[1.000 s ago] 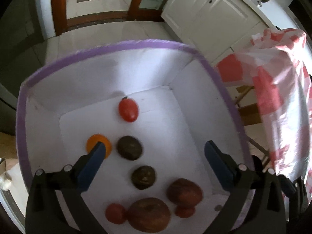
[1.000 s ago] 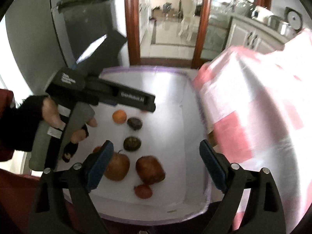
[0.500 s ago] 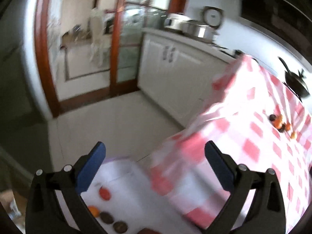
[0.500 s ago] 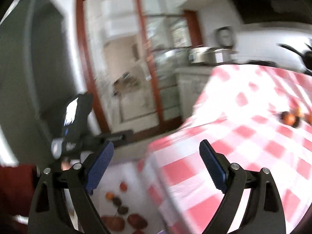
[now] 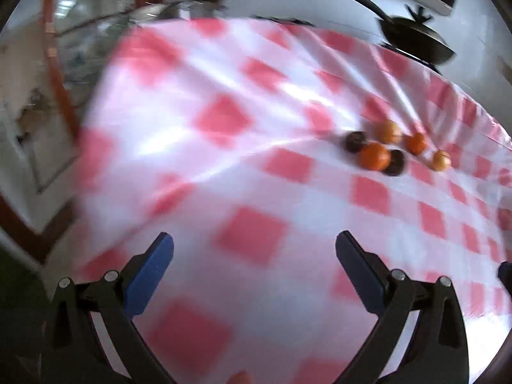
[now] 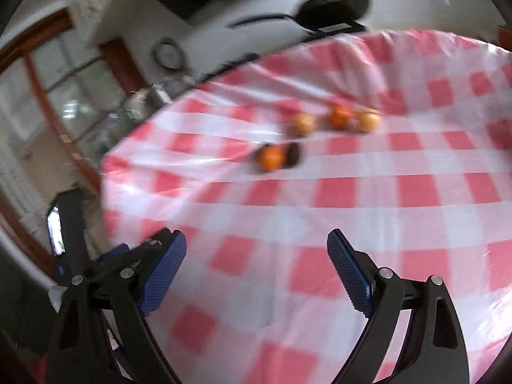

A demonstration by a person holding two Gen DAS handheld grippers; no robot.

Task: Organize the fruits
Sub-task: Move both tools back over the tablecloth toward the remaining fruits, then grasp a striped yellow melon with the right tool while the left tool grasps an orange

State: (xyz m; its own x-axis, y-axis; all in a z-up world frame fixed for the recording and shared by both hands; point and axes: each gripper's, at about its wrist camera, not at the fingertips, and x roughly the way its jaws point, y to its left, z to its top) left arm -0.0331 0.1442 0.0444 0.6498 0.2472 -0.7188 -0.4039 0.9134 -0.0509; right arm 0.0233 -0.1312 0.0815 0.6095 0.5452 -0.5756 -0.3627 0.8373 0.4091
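Two grippers, both wide open w/ nothing held — left gripper [image 5: 254, 268] and right gripper [image 6: 256, 267] hang over the checked desk [image 5: 249, 233]. Fruits [image 5: 388, 153] sit clustered on the desk, well apart from both; a dark pan [image 5: 416, 43] sits beyond them.

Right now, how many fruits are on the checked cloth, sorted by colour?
Orange fruits: 4 (orange, orange, orange, orange)
Dark fruits: 2 (dark fruit, dark fruit)
Total: 6, counted in the left wrist view; motion blur makes the kinds hard to tell.
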